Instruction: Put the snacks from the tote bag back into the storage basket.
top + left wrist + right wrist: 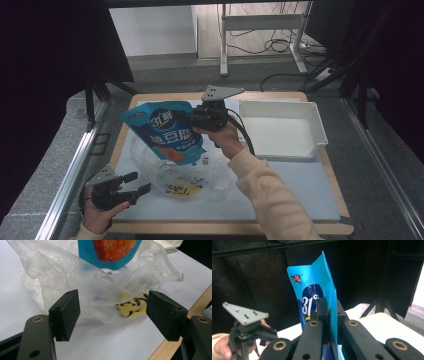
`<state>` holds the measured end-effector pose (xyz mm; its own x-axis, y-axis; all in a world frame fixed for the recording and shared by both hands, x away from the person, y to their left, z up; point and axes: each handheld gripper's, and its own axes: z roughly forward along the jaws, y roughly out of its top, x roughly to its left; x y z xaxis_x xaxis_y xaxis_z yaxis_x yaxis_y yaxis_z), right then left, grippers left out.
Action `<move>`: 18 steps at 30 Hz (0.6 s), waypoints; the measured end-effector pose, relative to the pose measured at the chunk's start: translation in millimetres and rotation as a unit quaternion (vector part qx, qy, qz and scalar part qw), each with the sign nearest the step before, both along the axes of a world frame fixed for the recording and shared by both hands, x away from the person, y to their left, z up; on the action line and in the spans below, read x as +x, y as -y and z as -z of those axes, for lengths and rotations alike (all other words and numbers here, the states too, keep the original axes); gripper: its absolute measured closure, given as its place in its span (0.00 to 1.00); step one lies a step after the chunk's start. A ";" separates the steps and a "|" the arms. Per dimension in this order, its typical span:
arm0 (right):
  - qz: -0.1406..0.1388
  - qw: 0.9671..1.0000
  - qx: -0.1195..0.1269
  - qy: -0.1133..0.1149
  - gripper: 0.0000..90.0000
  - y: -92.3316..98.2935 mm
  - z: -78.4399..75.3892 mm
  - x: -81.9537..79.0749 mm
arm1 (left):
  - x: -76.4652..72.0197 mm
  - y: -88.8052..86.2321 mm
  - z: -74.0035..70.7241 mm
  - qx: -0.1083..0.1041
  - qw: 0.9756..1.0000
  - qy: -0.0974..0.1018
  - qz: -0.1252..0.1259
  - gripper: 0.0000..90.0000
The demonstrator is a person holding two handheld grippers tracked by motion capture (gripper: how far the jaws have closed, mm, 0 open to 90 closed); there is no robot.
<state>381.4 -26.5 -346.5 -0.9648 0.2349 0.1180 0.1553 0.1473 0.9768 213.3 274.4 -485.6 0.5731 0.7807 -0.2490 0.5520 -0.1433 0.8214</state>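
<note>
Above the bench's middle, your right tongs held the blue pouch clamped, seemingly just out of the plastic bag, while your left tongs waited apart and the white tray sat unfilled.

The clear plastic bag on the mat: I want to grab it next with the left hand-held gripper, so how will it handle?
The clear plastic bag looks thin and crumpled, so it will likely be floppy and collapse when pinched. It seems very light, though a yellow item inside may weigh one side down. Its glossy film could slip between the open left hand-held gripper pads.
</note>
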 end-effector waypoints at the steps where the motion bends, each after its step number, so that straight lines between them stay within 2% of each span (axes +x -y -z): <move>1: 0.000 1.000 0.003 0.000 0.97 0.7 -2.3 -0.6 | 0.1 0.1 0.2 0.000 1.000 0.000 0.000 0.31; 9: 0.006 1.000 0.025 0.018 0.98 12.6 -28.2 -7.8 | 0.3 0.0 0.5 0.001 1.000 0.000 0.001 0.31; 18: 0.021 0.998 0.043 0.031 0.98 38.0 -49.2 -11.2 | 1.0 -0.4 1.7 0.001 1.000 -0.001 -0.001 0.31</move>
